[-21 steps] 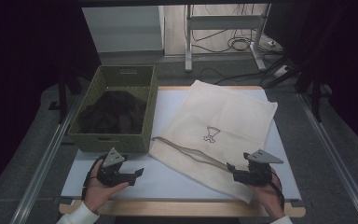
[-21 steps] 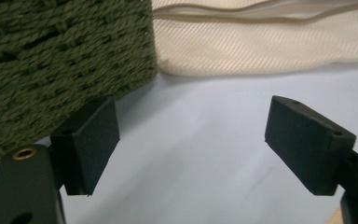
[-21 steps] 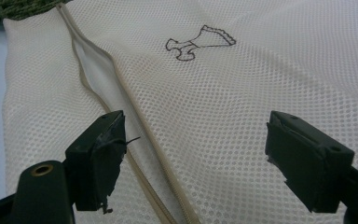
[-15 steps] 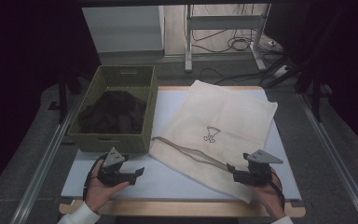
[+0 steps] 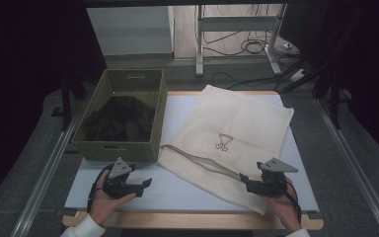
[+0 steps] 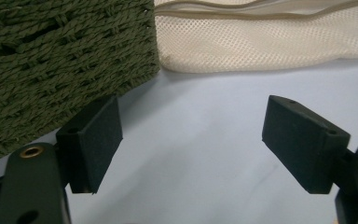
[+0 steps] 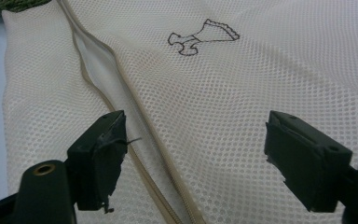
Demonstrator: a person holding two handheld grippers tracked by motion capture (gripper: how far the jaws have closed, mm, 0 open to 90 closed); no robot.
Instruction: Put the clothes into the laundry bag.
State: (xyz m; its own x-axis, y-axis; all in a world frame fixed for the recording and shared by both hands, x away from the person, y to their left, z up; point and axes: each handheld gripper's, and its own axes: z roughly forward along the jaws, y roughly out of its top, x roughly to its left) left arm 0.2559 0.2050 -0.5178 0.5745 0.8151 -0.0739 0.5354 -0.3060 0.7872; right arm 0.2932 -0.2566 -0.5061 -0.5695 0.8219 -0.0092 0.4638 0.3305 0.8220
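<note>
Both claws spread wide, empty: left claw [image 5: 145, 183] over bare worktop [image 5: 187, 190], right claw [image 5: 243, 178] above flat cream mesh bag [image 5: 237, 128], zipper partly open.

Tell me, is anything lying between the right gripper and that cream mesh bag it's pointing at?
Nothing visible. The right gripper sits at the near edge of the mesh bag, jaws open over the mesh right beside the zipper, with nothing between them.

White table top [image 5: 177, 190], green woven basket [image 5: 121, 148], cream mesh bag [image 5: 246, 123]

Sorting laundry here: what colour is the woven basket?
Olive green woven basket; clearest in the high view.
</note>
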